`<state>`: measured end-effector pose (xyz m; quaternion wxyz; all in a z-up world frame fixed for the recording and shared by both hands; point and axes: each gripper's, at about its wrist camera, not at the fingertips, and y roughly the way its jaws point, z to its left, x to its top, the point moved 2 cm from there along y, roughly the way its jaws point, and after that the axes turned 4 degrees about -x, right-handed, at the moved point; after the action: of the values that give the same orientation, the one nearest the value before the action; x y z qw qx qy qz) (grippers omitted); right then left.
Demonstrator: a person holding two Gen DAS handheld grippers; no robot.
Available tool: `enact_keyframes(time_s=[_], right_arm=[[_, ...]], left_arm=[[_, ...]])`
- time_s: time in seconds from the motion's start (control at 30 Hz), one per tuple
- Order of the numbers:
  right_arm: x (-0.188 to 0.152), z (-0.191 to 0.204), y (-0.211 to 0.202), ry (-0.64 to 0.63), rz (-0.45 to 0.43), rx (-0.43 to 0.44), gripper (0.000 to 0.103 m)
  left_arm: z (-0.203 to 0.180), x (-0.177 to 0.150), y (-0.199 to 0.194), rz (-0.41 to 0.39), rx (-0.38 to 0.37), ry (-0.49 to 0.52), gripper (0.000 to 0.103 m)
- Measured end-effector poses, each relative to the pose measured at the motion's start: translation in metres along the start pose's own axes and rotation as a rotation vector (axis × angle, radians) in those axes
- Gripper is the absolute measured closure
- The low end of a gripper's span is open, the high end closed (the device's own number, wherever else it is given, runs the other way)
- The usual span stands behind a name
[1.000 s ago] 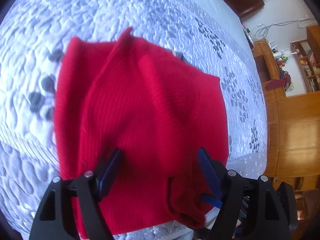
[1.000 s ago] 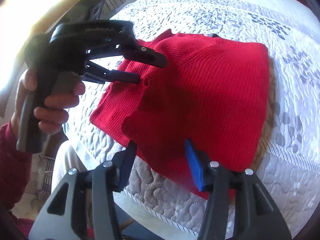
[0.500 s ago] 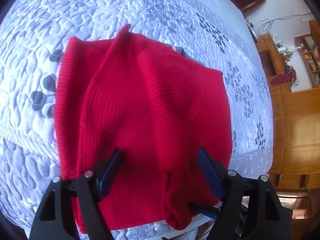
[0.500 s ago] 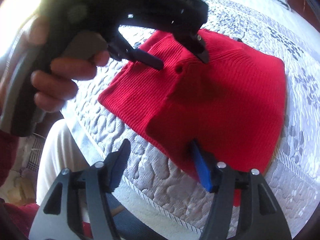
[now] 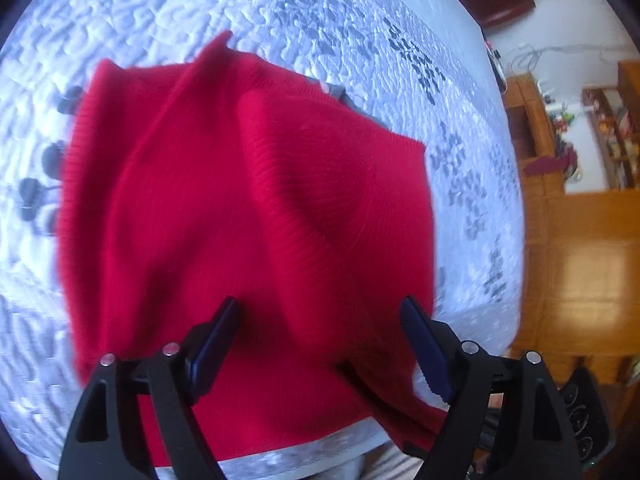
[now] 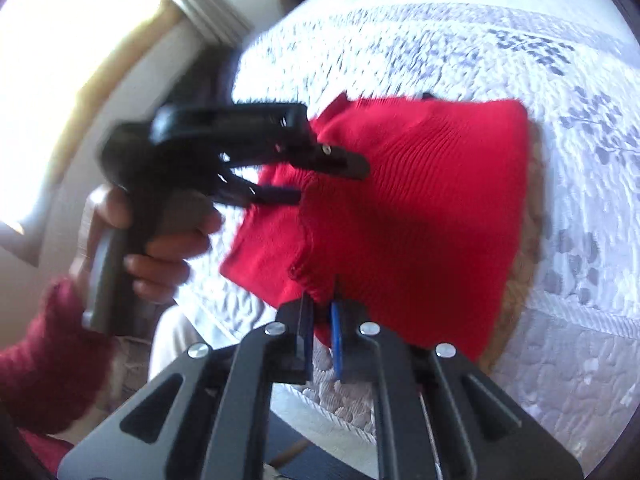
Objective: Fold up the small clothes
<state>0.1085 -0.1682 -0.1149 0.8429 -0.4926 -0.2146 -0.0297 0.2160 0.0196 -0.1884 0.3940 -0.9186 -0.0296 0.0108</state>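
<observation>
On the quilted bed point(image 5: 360, 20), your red knit garment point(image 5: 248, 208) lies partly folded. Your right hand-held gripper point(image 6: 320, 320) has just clamped its near corner; your left hand-held gripper point(image 5: 320, 316) hangs spread, empty. Further folds remain.

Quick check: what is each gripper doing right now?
Left gripper: open, holding nothing, above the red sweater.
Right gripper: just closed, pinching the sweater's near edge.
</observation>
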Motion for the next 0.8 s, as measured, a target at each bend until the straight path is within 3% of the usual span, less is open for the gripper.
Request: enact_keyframes(time_s=[0.1, 0.2, 0.27, 0.3, 0.37, 0.47, 0.63, 0.8], right_arm=[[0.006, -0.005, -0.017, 0.015, -0.028, 0.014, 0.097], [0.009, -0.009, -0.025, 0.013, -0.043, 0.012, 0.097], [0.007, -0.009, -0.027, 0.009, -0.043, 0.013, 0.097], [0.006, -0.010, -0.027, 0.008, -0.042, 0.016, 0.097], [0.004, -0.008, -0.027, 0.003, -0.039, 0.020, 0.097], [0.002, -0.002, -0.026, -0.007, -0.032, 0.024, 0.097], [0.005, 0.016, -0.026, -0.015, -0.034, 0.083, 0.097], [0.024, 0.052, -0.029, -0.075, -0.058, 0.114, 0.097]], left_arm=[[-0.008, 0.011, 0.011, 0.024, -0.069, -0.034, 0.021], [-0.015, 0.025, 0.024, 0.041, -0.118, -0.061, 0.028], [-0.015, 0.036, 0.031, 0.055, -0.113, -0.089, 0.054], [-0.012, 0.041, 0.033, 0.053, -0.103, -0.106, 0.058], [-0.008, 0.050, 0.038, 0.057, -0.085, -0.118, 0.084], [-0.011, 0.055, 0.039, 0.073, -0.088, -0.076, 0.086], [-0.041, 0.062, 0.010, 0.003, -0.139, 0.044, 0.087], [-0.069, 0.068, -0.031, -0.054, -0.102, 0.182, 0.087]])
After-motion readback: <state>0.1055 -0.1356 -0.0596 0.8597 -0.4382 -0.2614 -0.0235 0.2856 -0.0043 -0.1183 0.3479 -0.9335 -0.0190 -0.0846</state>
